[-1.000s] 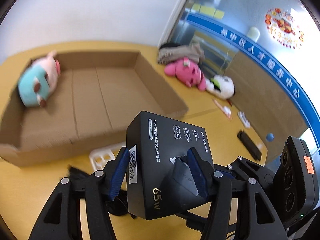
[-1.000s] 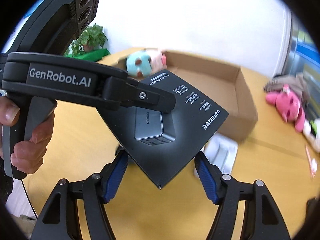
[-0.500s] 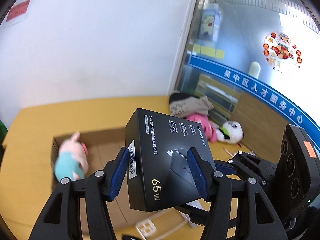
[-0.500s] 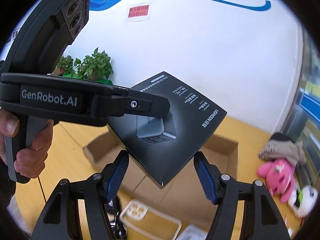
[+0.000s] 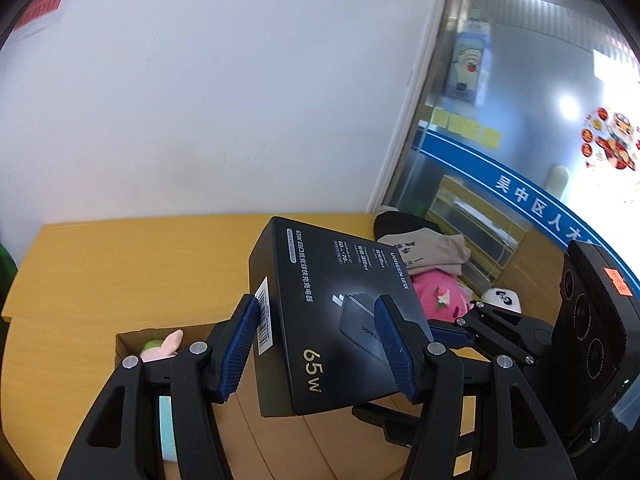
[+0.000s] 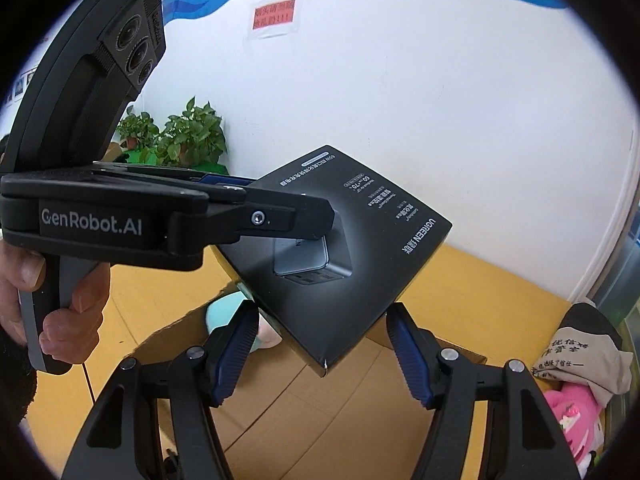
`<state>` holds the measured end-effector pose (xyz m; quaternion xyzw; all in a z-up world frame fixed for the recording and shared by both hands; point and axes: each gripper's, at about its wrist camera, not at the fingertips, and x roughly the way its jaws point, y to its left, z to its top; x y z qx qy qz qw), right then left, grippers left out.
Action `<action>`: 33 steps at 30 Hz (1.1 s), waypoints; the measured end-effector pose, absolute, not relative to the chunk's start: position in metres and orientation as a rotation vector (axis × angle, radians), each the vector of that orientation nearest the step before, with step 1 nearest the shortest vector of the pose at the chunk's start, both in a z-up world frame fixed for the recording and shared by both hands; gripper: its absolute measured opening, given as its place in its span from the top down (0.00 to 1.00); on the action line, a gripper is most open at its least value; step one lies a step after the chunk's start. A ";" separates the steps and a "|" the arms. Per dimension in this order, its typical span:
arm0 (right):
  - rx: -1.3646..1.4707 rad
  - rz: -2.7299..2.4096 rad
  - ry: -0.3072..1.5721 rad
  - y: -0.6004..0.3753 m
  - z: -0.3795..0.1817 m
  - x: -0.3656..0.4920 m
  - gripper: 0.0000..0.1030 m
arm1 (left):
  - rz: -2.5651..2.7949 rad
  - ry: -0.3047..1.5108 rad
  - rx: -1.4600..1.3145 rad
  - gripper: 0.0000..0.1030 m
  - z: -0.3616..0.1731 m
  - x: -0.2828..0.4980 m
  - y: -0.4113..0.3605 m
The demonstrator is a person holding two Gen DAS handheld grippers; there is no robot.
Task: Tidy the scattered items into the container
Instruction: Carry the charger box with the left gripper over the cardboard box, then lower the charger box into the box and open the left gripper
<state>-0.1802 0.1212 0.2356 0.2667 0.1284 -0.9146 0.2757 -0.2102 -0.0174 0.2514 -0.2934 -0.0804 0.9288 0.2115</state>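
Observation:
A black charger box [image 5: 332, 292] marked 65W hangs in the air above the open cardboard carton [image 5: 132, 338]. My left gripper [image 5: 316, 344] is shut on it, one blue pad on the barcode side and the other on the printed face. In the right wrist view the black charger box [image 6: 360, 240] shows as a diamond with its lower corner between the pads of my right gripper [image 6: 322, 340], which meet its two edges. The left gripper's fingers [image 6: 296, 216] reach in from the left, held by a person's hand [image 6: 60, 320]. A teal and pink plush [image 6: 224, 312] lies in the carton [image 6: 320, 420].
On the yellow table [image 5: 120, 264] to the right of the carton lie folded clothing [image 5: 420, 248], a pink plush [image 5: 436, 292] and a white plush [image 5: 500, 298]. A white wall stands behind, a glass partition to the right, potted plants [image 6: 188, 136] far left.
Both grippers have risen with the black charger box and carried it from in front of the carton to above it. The carton and the plush have sunk to the bottom of both views.

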 end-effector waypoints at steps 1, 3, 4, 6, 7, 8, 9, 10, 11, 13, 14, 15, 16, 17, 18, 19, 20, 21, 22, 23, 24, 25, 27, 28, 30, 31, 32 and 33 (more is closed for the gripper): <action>0.733 -2.447 0.339 0.121 0.233 -0.192 0.36 | 2.585 -0.235 -0.827 0.39 0.246 -0.221 -0.018; 0.757 -2.426 0.341 0.121 0.224 -0.219 0.36 | 2.587 -0.260 -0.859 0.39 0.233 -0.244 -0.016; 0.770 -2.415 0.344 0.121 0.219 -0.229 0.36 | 2.585 -0.271 -0.874 0.39 0.225 -0.252 -0.016; 0.801 -2.391 0.344 0.118 0.207 -0.245 0.36 | 2.582 -0.296 -0.914 0.39 0.208 -0.270 -0.017; 0.816 -2.380 0.344 0.120 0.198 -0.255 0.36 | 2.576 -0.310 -0.938 0.39 0.198 -0.279 -0.017; 0.832 -2.370 0.344 0.120 0.189 -0.265 0.36 | 2.572 -0.319 -0.959 0.39 0.188 -0.286 -0.017; 0.850 -2.358 0.341 0.121 0.181 -0.273 0.36 | 2.565 -0.325 -0.985 0.39 0.177 -0.293 -0.016; 0.869 -2.346 0.339 0.120 0.171 -0.278 0.36 | 2.558 -0.332 -1.013 0.39 0.165 -0.301 -0.015; 0.890 -2.335 0.338 0.120 0.161 -0.283 0.36 | 2.551 -0.337 -1.035 0.39 0.155 -0.306 -0.015; 0.936 -2.315 0.337 0.120 0.138 -0.293 0.36 | 2.537 -0.354 -1.088 0.39 0.131 -0.316 -0.013; 0.954 -2.309 0.335 0.119 0.129 -0.294 0.36 | 2.533 -0.360 -1.112 0.39 0.119 -0.319 -0.012; 0.975 -2.304 0.334 0.119 0.119 -0.300 0.36 | 2.531 -0.362 -1.137 0.39 0.108 -0.322 -0.011; 0.997 -2.298 0.338 0.117 0.109 -0.304 0.37 | 2.531 -0.359 -1.162 0.39 0.098 -0.325 -0.011; 1.020 -2.289 0.342 0.116 0.098 -0.307 0.37 | 2.531 -0.355 -1.180 0.39 0.089 -0.324 -0.010; 1.040 -2.278 0.340 0.115 0.090 -0.309 0.37 | 2.527 -0.351 -1.202 0.39 0.081 -0.325 -0.009; 1.054 -2.268 0.337 0.113 0.087 -0.308 0.37 | 2.522 -0.352 -1.218 0.39 0.074 -0.326 -0.008; 1.067 -2.256 0.338 0.112 0.081 -0.309 0.37 | 2.518 -0.353 -1.233 0.39 0.069 -0.326 -0.006; 1.079 -2.245 0.342 0.114 0.074 -0.312 0.37 | 2.515 -0.352 -1.248 0.39 0.063 -0.326 -0.006; 1.093 -2.234 0.343 0.114 0.068 -0.313 0.37 | 2.513 -0.355 -1.266 0.39 0.057 -0.326 -0.007; 1.111 -2.222 0.343 0.114 0.062 -0.314 0.37 | 2.512 -0.357 -1.284 0.39 0.052 -0.326 -0.006; 1.125 -2.213 0.346 0.114 0.057 -0.315 0.37 | 2.511 -0.356 -1.304 0.39 0.046 -0.327 -0.004; 1.140 -2.204 0.353 0.114 0.051 -0.316 0.37 | 2.509 -0.348 -1.328 0.39 0.041 -0.328 -0.002; 1.183 -2.183 0.353 0.115 0.037 -0.320 0.37 | 2.513 -0.328 -1.371 0.39 0.031 -0.332 0.001; 1.209 -2.177 0.342 0.116 0.030 -0.324 0.37 | 2.519 -0.319 -1.395 0.39 0.025 -0.334 0.002; 1.252 -2.172 0.325 0.117 0.017 -0.331 0.37 | 2.521 -0.308 -1.446 0.39 0.013 -0.339 0.003; 1.266 -2.172 0.325 0.115 0.012 -0.333 0.37 | 2.520 -0.304 -1.461 0.38 0.009 -0.340 0.003; 1.269 -2.179 0.337 0.112 0.007 -0.336 0.37 | 2.526 -0.305 -1.463 0.38 0.008 -0.340 0.003; 1.262 -2.183 0.344 0.110 0.006 -0.336 0.37 | 2.527 -0.314 -1.471 0.36 0.007 -0.340 0.001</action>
